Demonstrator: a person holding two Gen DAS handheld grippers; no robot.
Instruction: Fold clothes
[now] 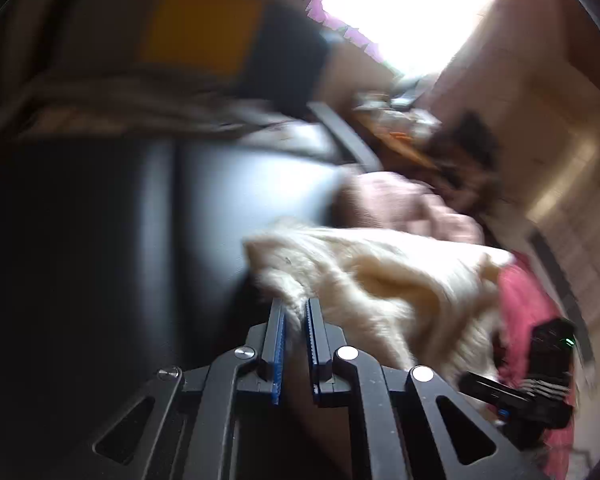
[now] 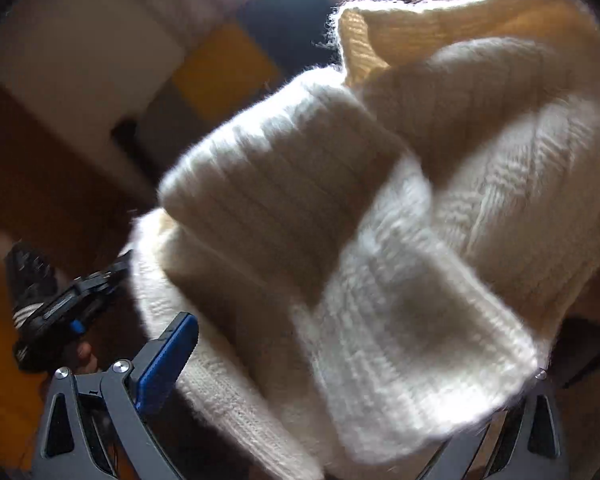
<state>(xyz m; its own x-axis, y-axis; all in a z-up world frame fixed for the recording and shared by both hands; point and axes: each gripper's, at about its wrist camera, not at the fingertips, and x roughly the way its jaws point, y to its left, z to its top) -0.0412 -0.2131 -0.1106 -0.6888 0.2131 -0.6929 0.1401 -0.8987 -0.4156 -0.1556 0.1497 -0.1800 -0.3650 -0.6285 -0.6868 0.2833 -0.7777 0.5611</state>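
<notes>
The left gripper point(image 1: 296, 312), jaws clenched, pinches the cream sweater point(image 1: 380, 276) at lower centre. The sweater fills the right wrist view, draped over the right gripper point(image 2: 340, 360); its jaws' state cannot be told.

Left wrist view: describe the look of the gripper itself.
The left gripper has two slim black fingers lined with blue serrated pads. Behind them spread black angular linkage arms with triangular cut-outs, joined by round silver pivot pins.
</notes>
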